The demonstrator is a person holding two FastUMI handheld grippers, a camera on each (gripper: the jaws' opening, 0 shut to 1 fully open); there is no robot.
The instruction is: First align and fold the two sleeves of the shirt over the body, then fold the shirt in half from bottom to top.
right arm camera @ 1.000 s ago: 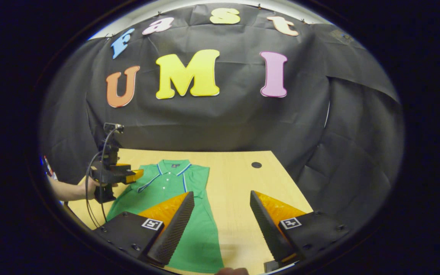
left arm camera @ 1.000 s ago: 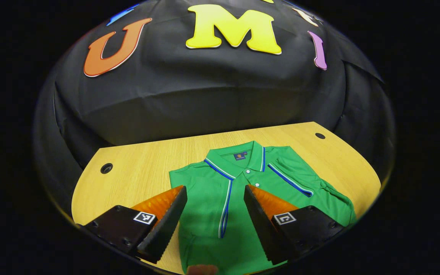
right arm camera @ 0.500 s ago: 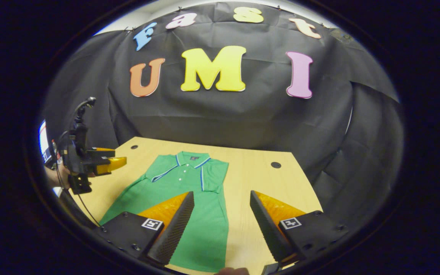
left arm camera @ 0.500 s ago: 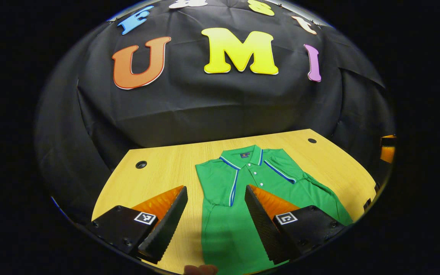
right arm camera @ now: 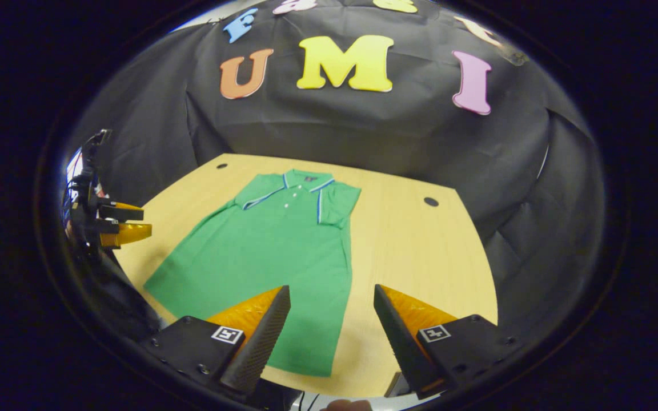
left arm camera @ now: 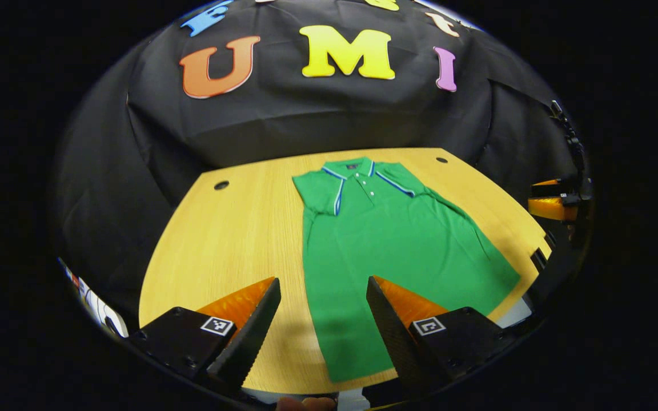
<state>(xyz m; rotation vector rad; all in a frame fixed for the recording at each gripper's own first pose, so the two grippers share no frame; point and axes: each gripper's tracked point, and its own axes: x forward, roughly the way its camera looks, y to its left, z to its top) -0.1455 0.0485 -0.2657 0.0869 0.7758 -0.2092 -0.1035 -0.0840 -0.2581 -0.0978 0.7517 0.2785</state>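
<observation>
Next, the shirt [left arm camera: 392, 240] hem, low in frame, should be pinched squarely by both wide-open, empty grippers: left gripper [left arm camera: 323, 319], right gripper [right arm camera: 332, 325].

In the left gripper view the right hand-held gripper [left arm camera: 552, 200] is cut by the picture's rim, so whether its jaws are parted cannot be told. The shirt [left arm camera: 386, 251] has its near hem partly hidden behind a finger [left arm camera: 397, 331]. In the right gripper view the table [right arm camera: 420, 257] is cut off at its near corners.
</observation>
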